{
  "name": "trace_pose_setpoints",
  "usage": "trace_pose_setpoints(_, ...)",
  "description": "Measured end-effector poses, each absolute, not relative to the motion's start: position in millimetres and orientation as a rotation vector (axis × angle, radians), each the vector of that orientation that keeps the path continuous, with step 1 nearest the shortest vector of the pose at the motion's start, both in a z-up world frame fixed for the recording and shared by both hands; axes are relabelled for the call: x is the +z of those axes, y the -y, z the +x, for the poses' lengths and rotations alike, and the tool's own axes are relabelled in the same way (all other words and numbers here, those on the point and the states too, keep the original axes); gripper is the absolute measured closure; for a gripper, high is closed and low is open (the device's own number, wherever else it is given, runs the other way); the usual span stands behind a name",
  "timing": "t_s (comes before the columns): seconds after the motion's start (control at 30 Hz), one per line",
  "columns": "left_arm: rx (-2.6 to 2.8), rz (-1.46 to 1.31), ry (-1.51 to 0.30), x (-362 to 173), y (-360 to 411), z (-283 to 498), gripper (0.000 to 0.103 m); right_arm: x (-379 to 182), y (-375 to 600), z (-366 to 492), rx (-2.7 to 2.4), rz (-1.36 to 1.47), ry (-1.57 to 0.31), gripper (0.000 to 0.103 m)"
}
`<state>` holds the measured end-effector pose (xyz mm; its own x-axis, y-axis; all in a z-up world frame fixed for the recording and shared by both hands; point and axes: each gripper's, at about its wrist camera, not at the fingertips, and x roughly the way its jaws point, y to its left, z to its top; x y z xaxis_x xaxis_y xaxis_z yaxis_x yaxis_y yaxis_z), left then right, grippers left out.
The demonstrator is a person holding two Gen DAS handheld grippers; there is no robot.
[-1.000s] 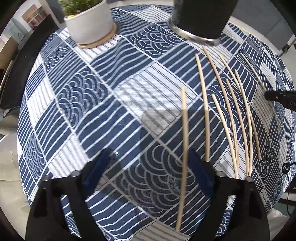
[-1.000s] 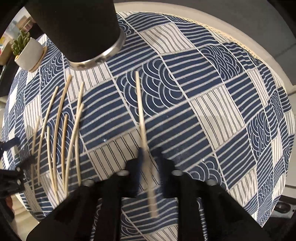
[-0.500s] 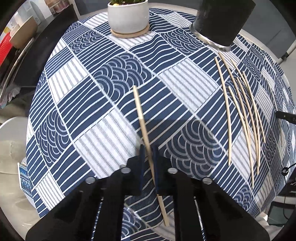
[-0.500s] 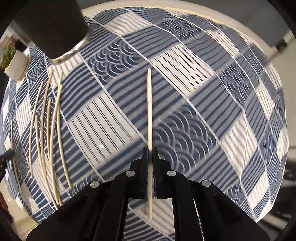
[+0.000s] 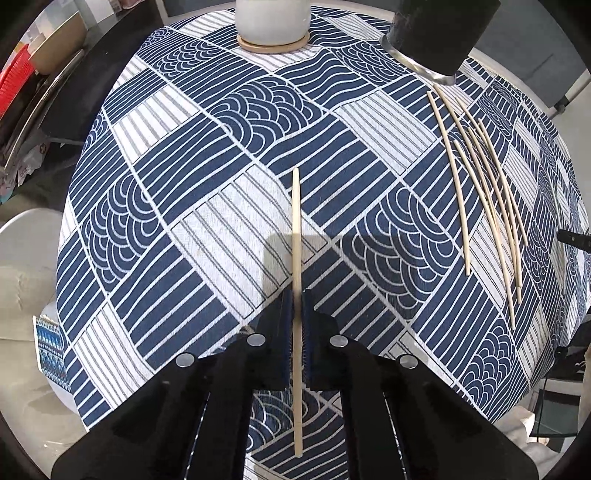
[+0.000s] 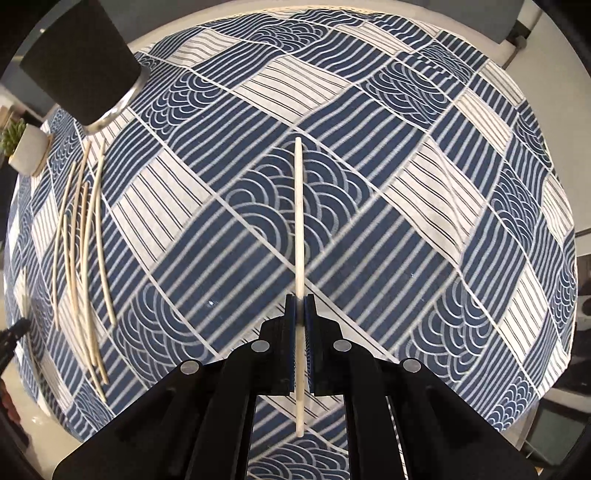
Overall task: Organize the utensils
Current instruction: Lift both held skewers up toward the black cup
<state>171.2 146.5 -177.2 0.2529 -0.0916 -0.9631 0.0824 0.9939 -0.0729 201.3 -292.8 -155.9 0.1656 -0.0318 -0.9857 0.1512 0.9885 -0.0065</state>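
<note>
My left gripper is shut on a pale wooden chopstick and holds it above the tablecloth, pointing straight ahead. My right gripper is shut on another chopstick, also lifted and pointing ahead. Several more chopsticks lie in a loose bundle on the cloth, at the right in the left wrist view and at the left in the right wrist view. A black cylindrical holder stands beyond the bundle, at the top right in the left wrist view and the top left in the right wrist view.
A round table carries a blue and white patterned cloth. A white plant pot on a wooden coaster stands at the far edge; it also shows in the right wrist view. Chairs and clutter stand past the left edge.
My left gripper went from open beside a chopstick to shut on it and lifted it. My right gripper kept hold of its chopstick and swung away from the holder.
</note>
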Motion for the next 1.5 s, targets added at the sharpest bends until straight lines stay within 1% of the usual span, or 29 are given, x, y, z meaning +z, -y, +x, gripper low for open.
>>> trace_pose_setpoints(0.23,-0.073,-0.074,-1.322,-168.6,-148.0,159.7,0.098,-128.5,318.3,178.8,-0.126,0.118,-1.376,0.099)
trace_pose_setpoints(0.27,-0.058,-0.076,-1.324,-164.7,-150.4,155.2,0.098,-116.5,328.5,177.9,-0.113,0.118,-1.373,0.099)
trace_pose_setpoints(0.3,-0.046,-0.077,-1.325,-161.0,-151.4,152.7,0.098,-118.2,350.8,176.6,-0.106,0.116,-1.371,0.099)
trace_pose_setpoints(0.4,-0.011,-0.073,-1.319,-146.6,-151.5,145.5,0.098,-123.9,338.3,164.3,-0.086,0.096,-1.356,0.099)
trace_pose_setpoints(0.43,-0.006,-0.078,-1.313,-142.6,-146.4,148.1,0.098,-109.9,343.6,163.3,-0.054,0.07,-1.331,0.099)
trace_pose_setpoints(0.57,0.026,-0.092,-1.276,-120.0,-143.5,141.2,0.098,-94.9,338.6,167.8,-0.008,-0.004,-1.274,0.099)
trace_pose_setpoints(0.67,0.039,-0.134,-1.263,-112.9,-138.8,148.3,0.098,-92.0,332.4,180.3,-0.007,-0.041,-1.246,0.099)
trace_pose_setpoints(0.87,0.067,-0.117,-1.205,-90.3,-130.3,155.6,0.098,-72.2,333.1,209.3,0.016,-0.11,-1.157,0.099)
trace_pose_setpoints(1.2,0.123,-0.087,-1.116,-30.2,-129.7,175.7,0.098,-0.9,322.3,251.9,0.072,-0.139,-0.992,0.099)
trace_pose_setpoints(1.5,0.102,-0.037,-0.979,37.2,-114.0,227.4,0.098,51.4,291.3,301.1,0.136,-0.108,-0.864,0.099)
